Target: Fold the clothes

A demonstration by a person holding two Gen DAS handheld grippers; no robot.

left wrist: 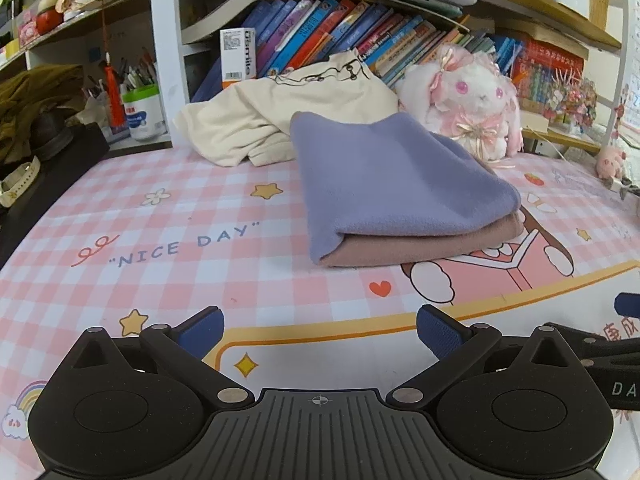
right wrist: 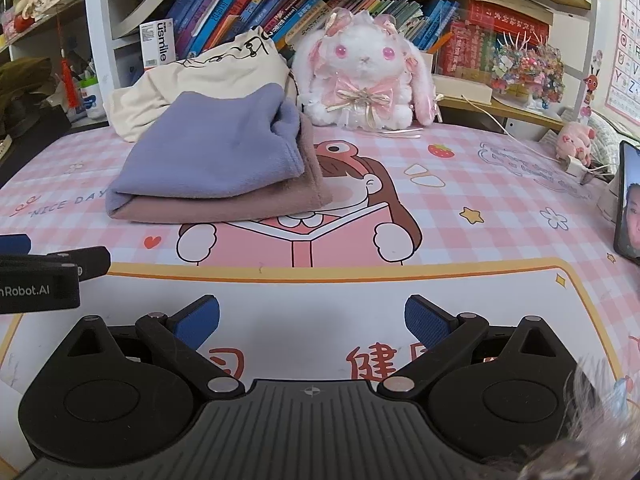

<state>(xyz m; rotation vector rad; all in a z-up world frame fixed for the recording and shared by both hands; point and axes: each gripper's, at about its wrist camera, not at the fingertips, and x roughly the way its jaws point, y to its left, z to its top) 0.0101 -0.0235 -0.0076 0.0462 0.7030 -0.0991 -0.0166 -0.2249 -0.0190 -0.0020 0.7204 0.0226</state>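
The left tool (left wrist: 319,334) hovers low over the counter (left wrist: 168,280), which is covered by a pink-and-white checked mat printed with stars and the words "NICE DAY"; its blue-padded fingers stand wide apart with nothing between them. The right tool (right wrist: 312,322) is spread just as wide and also empty, just beside the left tool, whose black body shows at the left edge of the right wrist view.

Ahead of both tools, well apart from their fingers, the folded lavender fleece garment with a dusty-pink underside (left wrist: 396,188) (right wrist: 208,160) lies flat on the mat, its folded edge toward the tools. Behind it and touching it sits a crumpled cream fabric piece with black line drawing (left wrist: 280,116) (right wrist: 200,76). A white plush rabbit with pink bows (left wrist: 472,104) (right wrist: 368,76) sits near the garment's far right corner, in front of a row of colourful books (left wrist: 340,36) on the shelf. A phone (right wrist: 628,204) stands upright at the counter's right edge.
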